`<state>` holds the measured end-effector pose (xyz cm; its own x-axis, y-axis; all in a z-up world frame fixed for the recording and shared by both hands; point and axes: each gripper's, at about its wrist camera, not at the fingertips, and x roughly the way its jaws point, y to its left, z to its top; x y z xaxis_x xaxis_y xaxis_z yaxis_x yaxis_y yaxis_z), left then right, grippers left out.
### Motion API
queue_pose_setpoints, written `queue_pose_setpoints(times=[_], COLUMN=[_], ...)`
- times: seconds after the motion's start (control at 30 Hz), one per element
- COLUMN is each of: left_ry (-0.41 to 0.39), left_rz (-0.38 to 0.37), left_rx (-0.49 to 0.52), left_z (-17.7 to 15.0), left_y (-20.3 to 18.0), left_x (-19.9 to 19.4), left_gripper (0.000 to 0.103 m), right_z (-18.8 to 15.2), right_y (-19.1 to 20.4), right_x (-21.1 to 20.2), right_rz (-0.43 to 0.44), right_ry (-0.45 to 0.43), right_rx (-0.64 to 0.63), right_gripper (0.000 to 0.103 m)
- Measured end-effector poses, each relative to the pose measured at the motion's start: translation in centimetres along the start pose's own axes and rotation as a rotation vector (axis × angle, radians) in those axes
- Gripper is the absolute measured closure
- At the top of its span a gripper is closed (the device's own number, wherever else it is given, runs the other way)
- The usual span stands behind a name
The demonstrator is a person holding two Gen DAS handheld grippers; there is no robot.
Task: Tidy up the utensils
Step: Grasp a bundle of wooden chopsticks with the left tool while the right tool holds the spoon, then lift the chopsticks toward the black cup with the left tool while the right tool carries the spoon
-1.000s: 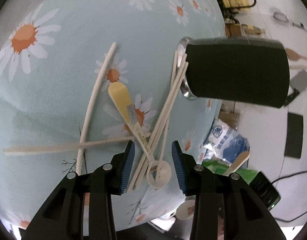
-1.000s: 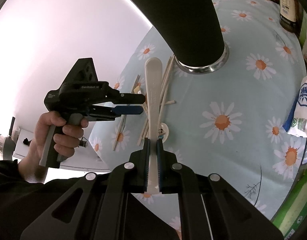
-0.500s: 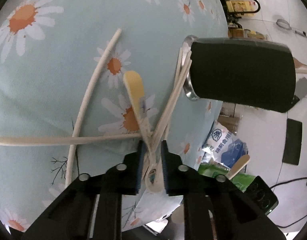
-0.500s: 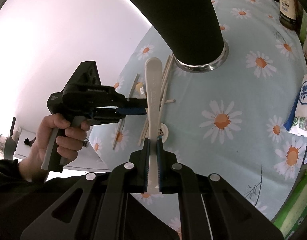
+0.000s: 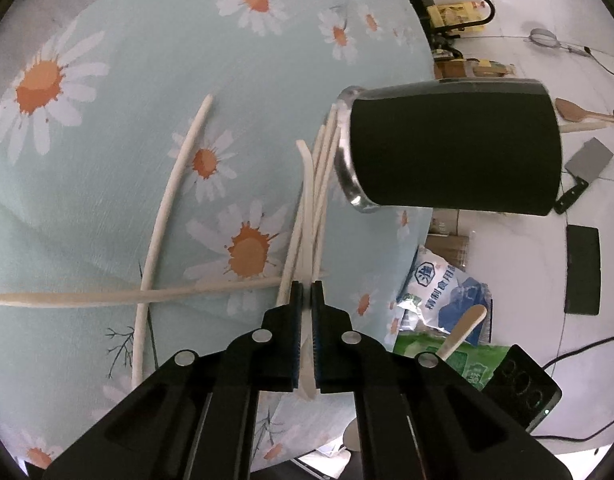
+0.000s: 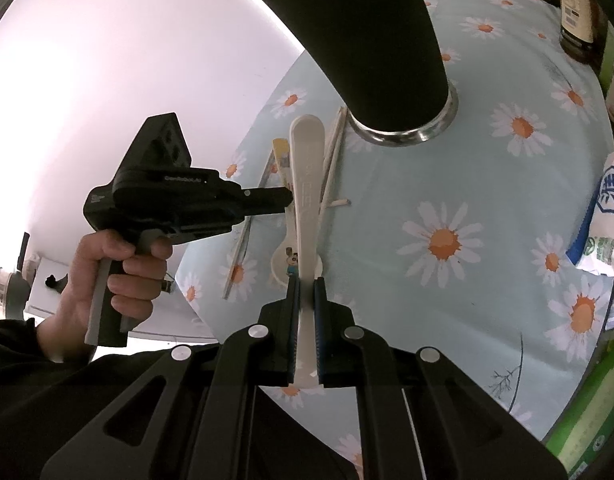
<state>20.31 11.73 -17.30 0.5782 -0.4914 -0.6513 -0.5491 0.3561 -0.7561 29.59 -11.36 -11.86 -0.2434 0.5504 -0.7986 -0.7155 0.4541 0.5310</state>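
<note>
My left gripper is closing tight on the thin handle of a small cream spoon, which shows edge-on between the pads. In the right wrist view a hand holds this left gripper over the small spoon, whose bowl lies on the cloth. My right gripper is shut on a long white spoon that points toward the black utensil cup. That cup stands on a steel base. Several chopsticks lie beside it; two more chopsticks lie crossed to the left.
The daisy tablecloth ends at the table edge just below the left gripper. Food bags and a wooden spatula lie beyond the edge. Dark bottles and a white bag stand at the table's right side.
The left gripper's jaws went from wide open around the small spoon to shut on its handle, and the spoon now shows edge-on. The right gripper kept still with the white spoon.
</note>
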Motion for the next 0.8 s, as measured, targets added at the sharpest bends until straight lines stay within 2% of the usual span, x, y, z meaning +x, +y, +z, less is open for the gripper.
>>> queue_pose_setpoints(times=[0.23,0.6,0.8], left_ry=[-0.028,-0.055,-0.079], left_rz=[0.018,0.135,0.130], left_rx=[0.073,0.211,0.243], left_z=[-0.3,-1.3,-1.4], left_y=[-1.6,-4.0,-4.7], left_x=[-1.4,-3.7,-5.3], left_gripper=[0.100,0.100,0.100], right_z=[0.4,1.3,1.7], right_y=[0.1,0.6,0.6], right_x=[0.2,0.8,1.2], right_rz=[0.005,0.024,0.031], right_ry=[-0.011,-0.031,-0.041], right_rx=[-0.002,-0.005,-0.007], right_gripper=[0.095,0.095,0.095])
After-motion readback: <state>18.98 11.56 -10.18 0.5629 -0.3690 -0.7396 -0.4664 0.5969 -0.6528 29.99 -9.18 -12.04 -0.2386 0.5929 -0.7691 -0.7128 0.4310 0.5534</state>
